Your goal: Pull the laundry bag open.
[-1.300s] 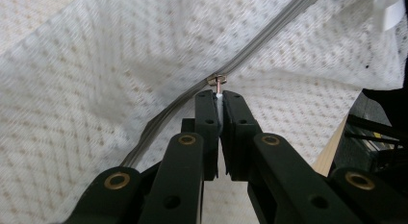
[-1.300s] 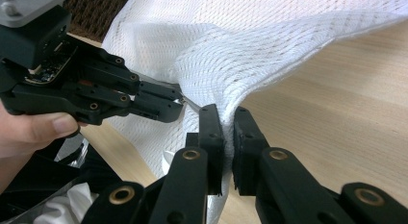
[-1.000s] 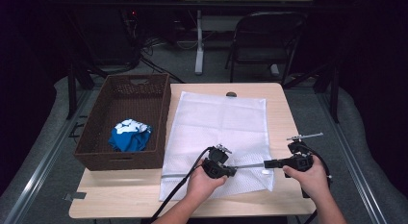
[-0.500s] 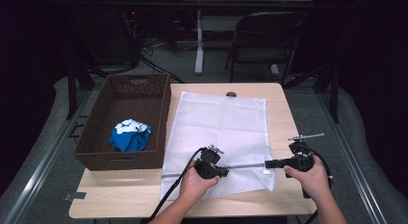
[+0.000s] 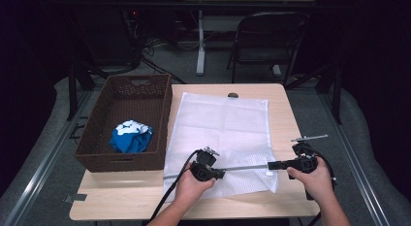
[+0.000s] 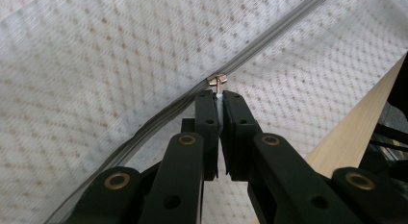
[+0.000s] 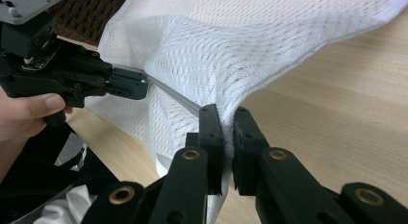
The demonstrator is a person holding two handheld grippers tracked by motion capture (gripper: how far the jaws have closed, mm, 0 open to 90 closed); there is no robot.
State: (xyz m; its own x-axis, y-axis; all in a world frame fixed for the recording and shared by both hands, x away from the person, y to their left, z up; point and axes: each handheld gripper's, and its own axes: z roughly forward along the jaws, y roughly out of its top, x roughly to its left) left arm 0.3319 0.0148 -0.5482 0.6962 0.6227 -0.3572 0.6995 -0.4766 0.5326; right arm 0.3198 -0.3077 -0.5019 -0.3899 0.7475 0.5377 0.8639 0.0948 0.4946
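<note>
A white mesh bag (image 5: 223, 124) lies flat on the wooden table (image 5: 286, 109), with a grey zipper (image 5: 242, 167) running along its near edge. My left gripper (image 5: 223, 173) is shut on the small metal zipper pull (image 6: 217, 81), its jaws (image 6: 219, 96) pressed together just behind the slider. My right gripper (image 5: 269, 165) is shut on the bag's fabric at the right end of the zipper, and the mesh bunches up between its jaws (image 7: 226, 113). In the right gripper view the left gripper (image 7: 142, 87) shows farther along the taut zipper line.
A brown woven basket (image 5: 165, 114) stands at the table's left and holds a crumpled blue and white cloth (image 5: 130, 136). A dark folding chair (image 5: 269, 41) stands beyond the far edge. Bare wood (image 5: 121, 197) runs along the near edge.
My left gripper has slid a little to the left along the zipper, away from the right gripper. The right gripper has stayed where it was.
</note>
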